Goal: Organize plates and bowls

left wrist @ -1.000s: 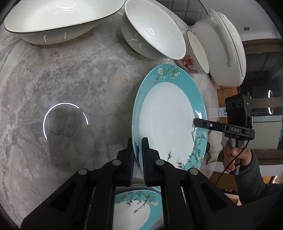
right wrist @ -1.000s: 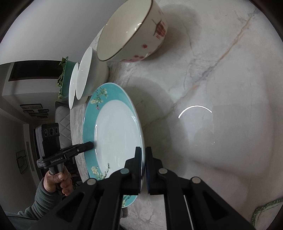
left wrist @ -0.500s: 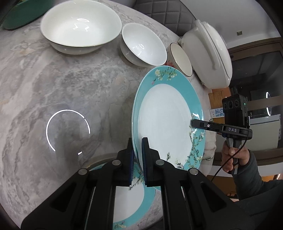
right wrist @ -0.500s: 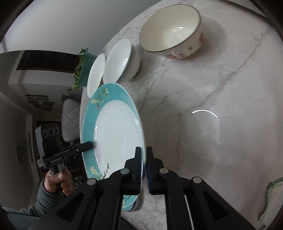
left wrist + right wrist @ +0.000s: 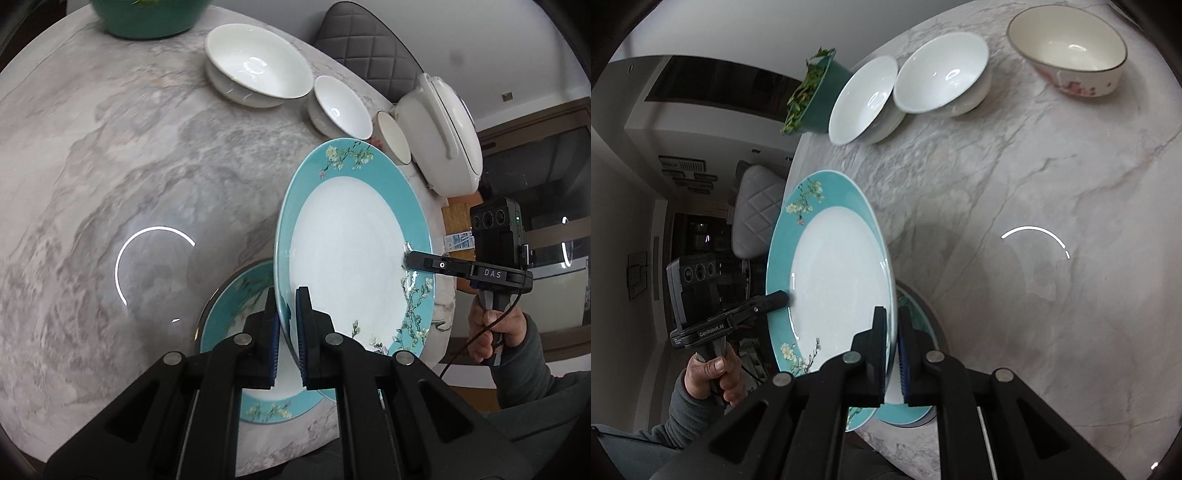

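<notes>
Left tool (image 5: 286, 321) clamped narrow on the near rim of the teal-rimmed plate (image 5: 354, 251), pads pressed on either face. Right tool (image 5: 892, 328) likewise clamped on the opposite rim of that same plate (image 5: 834, 280), its fingertip visible from the left view at the plate's far edge (image 5: 415, 258). Plate held tilted up on edge between the two tools, raised off the desk (image 5: 110, 166), white centre facing the person's side. Directly below, a second teal-rimmed plate (image 5: 236, 295) lying flat on the desk near its edge, partly hidden behind the tool fingers (image 5: 916, 314). Farther out on the marble desk (image 5: 1034, 166), two white bowls side by side: a large white bowl (image 5: 255, 66) and a small white bowl (image 5: 341, 107). Beyond those, a floral bowl (image 5: 1071, 55) with a dark rim and pink pattern, and beside it a white lidded pot (image 5: 439, 136). At the desk's far edge, a green planter (image 5: 816, 96) with leaves. Quilted chair (image 5: 362, 48) behind the desk.
</notes>
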`<state>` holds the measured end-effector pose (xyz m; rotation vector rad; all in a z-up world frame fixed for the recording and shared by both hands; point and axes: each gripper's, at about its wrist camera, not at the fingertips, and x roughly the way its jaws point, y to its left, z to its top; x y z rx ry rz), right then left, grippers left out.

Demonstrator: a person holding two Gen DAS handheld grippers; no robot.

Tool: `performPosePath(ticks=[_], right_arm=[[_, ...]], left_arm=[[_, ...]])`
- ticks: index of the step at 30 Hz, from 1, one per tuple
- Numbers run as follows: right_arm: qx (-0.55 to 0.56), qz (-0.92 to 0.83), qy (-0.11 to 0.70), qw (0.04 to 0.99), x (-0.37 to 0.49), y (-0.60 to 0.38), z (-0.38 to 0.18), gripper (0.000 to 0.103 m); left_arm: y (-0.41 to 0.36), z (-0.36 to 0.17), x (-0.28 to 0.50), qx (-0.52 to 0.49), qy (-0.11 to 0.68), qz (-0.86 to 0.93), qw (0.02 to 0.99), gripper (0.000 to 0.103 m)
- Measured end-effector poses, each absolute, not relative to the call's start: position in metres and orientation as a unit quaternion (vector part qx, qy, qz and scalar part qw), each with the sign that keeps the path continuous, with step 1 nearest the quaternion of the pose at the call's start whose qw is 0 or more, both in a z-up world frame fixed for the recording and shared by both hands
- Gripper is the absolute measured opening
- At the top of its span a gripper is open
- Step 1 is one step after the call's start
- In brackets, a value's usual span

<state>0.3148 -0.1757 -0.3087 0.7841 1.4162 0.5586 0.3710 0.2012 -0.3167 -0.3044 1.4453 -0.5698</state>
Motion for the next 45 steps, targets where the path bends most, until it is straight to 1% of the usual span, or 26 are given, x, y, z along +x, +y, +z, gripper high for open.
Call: performPosePath(ticks=[10,19,30,45], right_arm=[[0.322,0.239,0.65,0.645,0.29,-0.132,-0.322,0.01],[0.288,0.225,0.666,0.651,0.266,-0.114,-0.336,0.01],[0.274,0.208,0.669,0.659,0.255,-0.113,-0.344,0.011],[0.237,0.195,0.669,0.677,0.249,-0.111,-0.345,0.012]], left_arm=[[0.246,-0.353,0.325,-0.157,0.667,-0.24,0.687,0.006],[0.255,-0.385,0.3,-0.156,0.681,-0.232,0.677,0.006],[0.247,-0.395,0.294,-0.135,0.684,-0.233,0.678,0.006],[0.234,-0.398,0.289,-0.135,0.682,-0.23,0.681,0.007]])
